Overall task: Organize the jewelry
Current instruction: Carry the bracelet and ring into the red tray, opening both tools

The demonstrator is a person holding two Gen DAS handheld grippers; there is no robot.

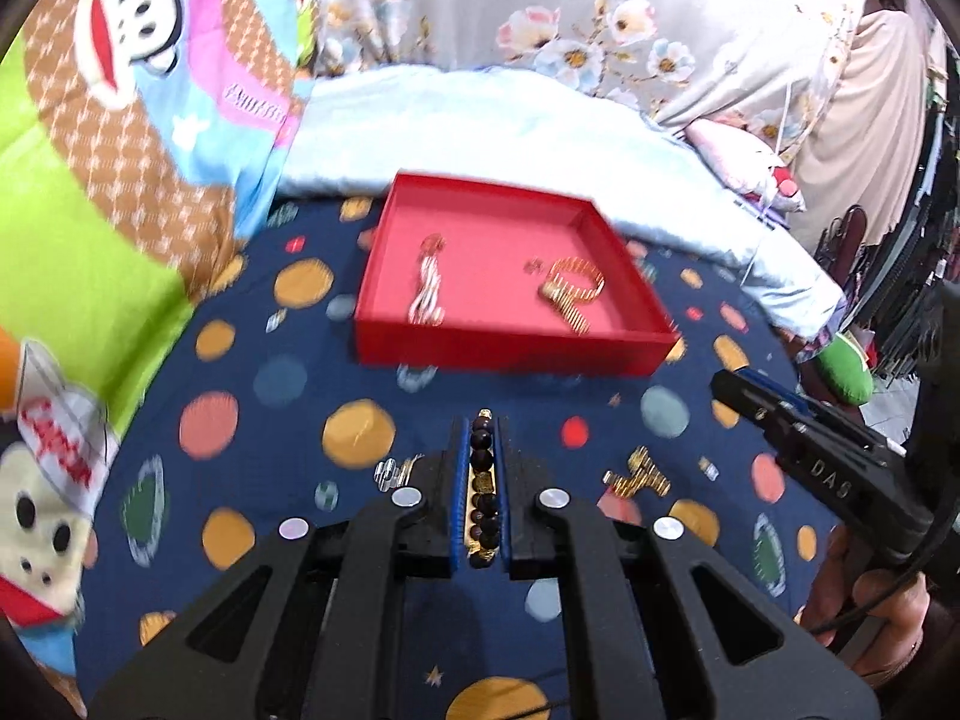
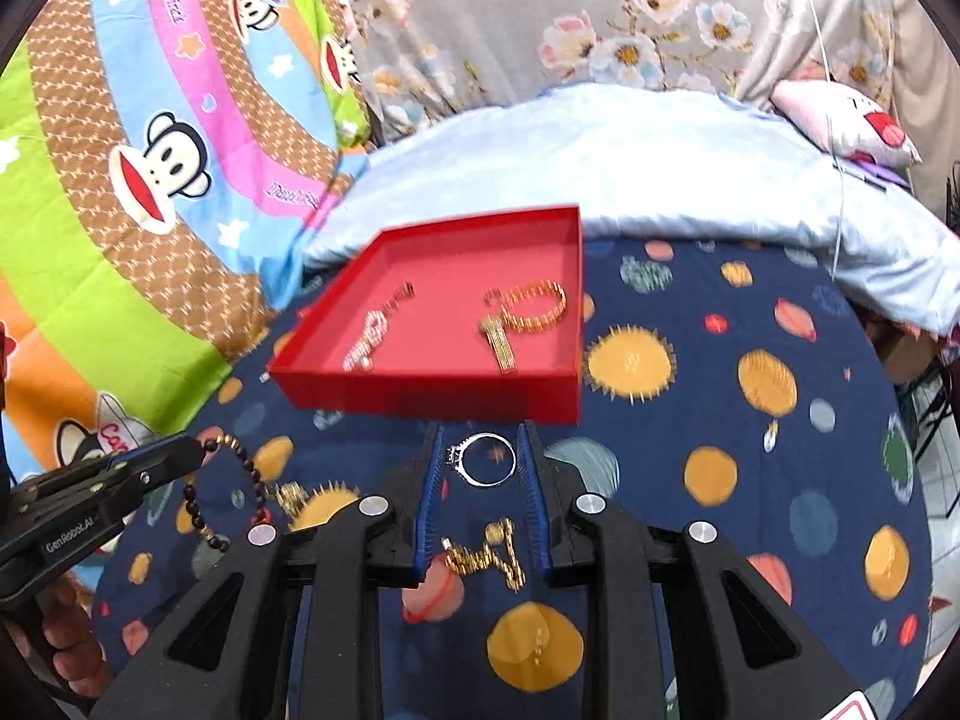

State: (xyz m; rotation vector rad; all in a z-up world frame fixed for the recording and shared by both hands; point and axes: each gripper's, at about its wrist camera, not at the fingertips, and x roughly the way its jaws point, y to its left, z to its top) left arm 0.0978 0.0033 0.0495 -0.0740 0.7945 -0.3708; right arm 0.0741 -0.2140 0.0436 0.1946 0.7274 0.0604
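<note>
A red tray (image 1: 510, 354) (image 2: 432, 399) lies on the dark planet-print sheet, holding a silver chain (image 1: 425, 291) (image 2: 372, 339) and a gold bracelet (image 1: 573, 288) (image 2: 531, 312). My left gripper (image 1: 482, 426) is shut on a dark bead bracelet (image 1: 483, 489), which hangs from it in the right wrist view (image 2: 240, 492). My right gripper (image 2: 483, 435) is partly open, its fingertips on either side of a silver ring (image 2: 487, 459), which looks held between them. A gold earring (image 2: 486, 558) (image 1: 636, 474) lies on the sheet under the right gripper.
A light blue quilt (image 1: 510, 126) lies behind the tray. A monkey-print blanket (image 2: 150, 150) rises on the left. A small silver piece (image 1: 390, 474) lies left of my left gripper. A plush toy (image 2: 852, 126) sits at the far right.
</note>
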